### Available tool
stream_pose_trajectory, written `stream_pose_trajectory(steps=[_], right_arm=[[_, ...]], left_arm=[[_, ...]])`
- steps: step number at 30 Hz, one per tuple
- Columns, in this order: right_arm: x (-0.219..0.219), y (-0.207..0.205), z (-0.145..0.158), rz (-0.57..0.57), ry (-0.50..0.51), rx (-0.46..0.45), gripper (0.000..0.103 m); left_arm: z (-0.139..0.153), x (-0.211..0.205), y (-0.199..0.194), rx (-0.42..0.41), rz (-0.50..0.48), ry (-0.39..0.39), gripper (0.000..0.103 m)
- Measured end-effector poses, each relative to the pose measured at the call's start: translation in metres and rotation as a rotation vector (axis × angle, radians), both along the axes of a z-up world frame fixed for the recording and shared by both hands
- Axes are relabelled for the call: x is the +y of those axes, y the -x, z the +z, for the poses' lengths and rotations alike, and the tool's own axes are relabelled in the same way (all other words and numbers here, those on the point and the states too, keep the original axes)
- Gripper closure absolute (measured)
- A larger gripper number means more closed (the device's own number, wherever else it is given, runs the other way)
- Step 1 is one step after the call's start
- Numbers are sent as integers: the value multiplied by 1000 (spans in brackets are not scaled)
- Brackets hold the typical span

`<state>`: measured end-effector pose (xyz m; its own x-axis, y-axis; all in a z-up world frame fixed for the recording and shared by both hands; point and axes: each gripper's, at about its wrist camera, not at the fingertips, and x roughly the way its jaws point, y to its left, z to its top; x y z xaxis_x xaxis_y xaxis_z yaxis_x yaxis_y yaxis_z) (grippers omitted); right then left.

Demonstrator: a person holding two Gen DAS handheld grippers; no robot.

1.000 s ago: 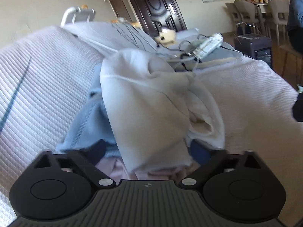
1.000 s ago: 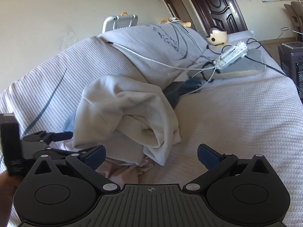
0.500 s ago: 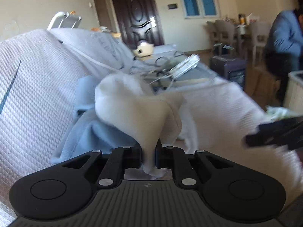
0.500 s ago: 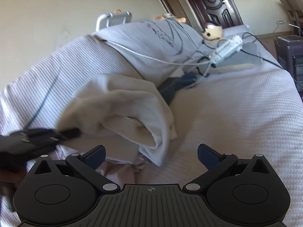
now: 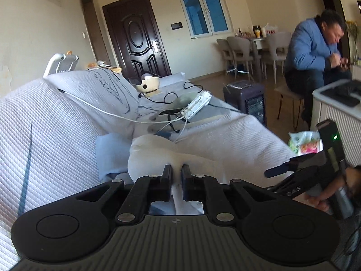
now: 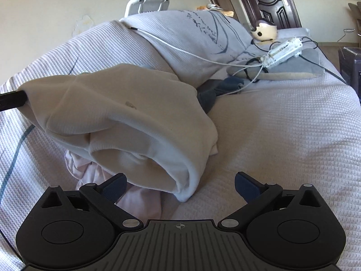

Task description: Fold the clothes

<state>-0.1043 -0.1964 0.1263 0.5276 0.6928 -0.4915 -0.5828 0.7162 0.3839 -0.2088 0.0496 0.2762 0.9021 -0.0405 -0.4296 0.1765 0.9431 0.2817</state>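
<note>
I look along a sofa draped in a white waffle-weave cover, which fills most of both views and carries everything below. On its seat lies the cream sweatshirt, bunched and partly raised off the pile, with a pale pink garment beneath it and a light blue garment just beside it against the backrest. My left gripper has its jaws closing, already pinching a fold of the cream sweatshirt between the pads and holding that edge up off the cover. My right gripper sits low over the seat with its jaws spread wide and nothing between them, the sweatshirt's hem just ahead of its left pad. Farther along the cushions a white power strip rests among tangled cables. Across the room, a person in a blue jacket sits hunched beside a dining table.
</note>
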Motion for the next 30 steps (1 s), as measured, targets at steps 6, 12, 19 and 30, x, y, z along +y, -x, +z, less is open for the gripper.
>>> stream_pose_trajectory(steps=[6, 12, 19, 30], right_arm=[[23, 4, -4, 68, 104, -21, 60], [64, -9, -24, 128, 261, -50, 60], [96, -39, -42, 110, 297, -81, 76], [38, -25, -2, 20, 140, -15, 95]], left_arm=[[-4, 8, -12, -10, 15, 4, 95], [-4, 21, -18, -17, 22, 18, 95], [-7, 33, -31, -12, 24, 27, 95], [4, 28, -36, -7, 23, -2, 95]])
